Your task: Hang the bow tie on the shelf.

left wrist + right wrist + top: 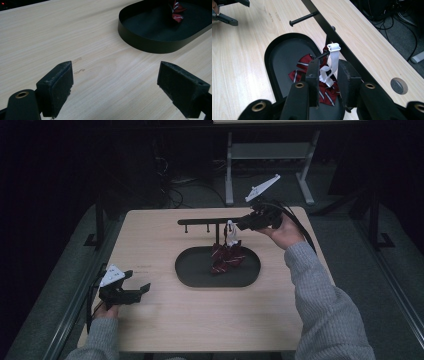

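The left gripper (131, 290) rested near the table's (165, 320) left edge, its jaws wide apart with nothing between them, well apart from the black oval tray (185, 270). A dark red striped tie (225, 259) lay heaped in that tray. Its white strap (332, 65) ran up between the right gripper's (328, 75) narrowly spaced jaws, beside the black rack bar (210, 222); whether they pinched the strap could not be told.

Near and left tabletop (165, 320) bare, free passage. Centre blocked by black tray (186, 270); rack bar (200, 221) with pegs spans above its far edge; tie (226, 257) hangs between.
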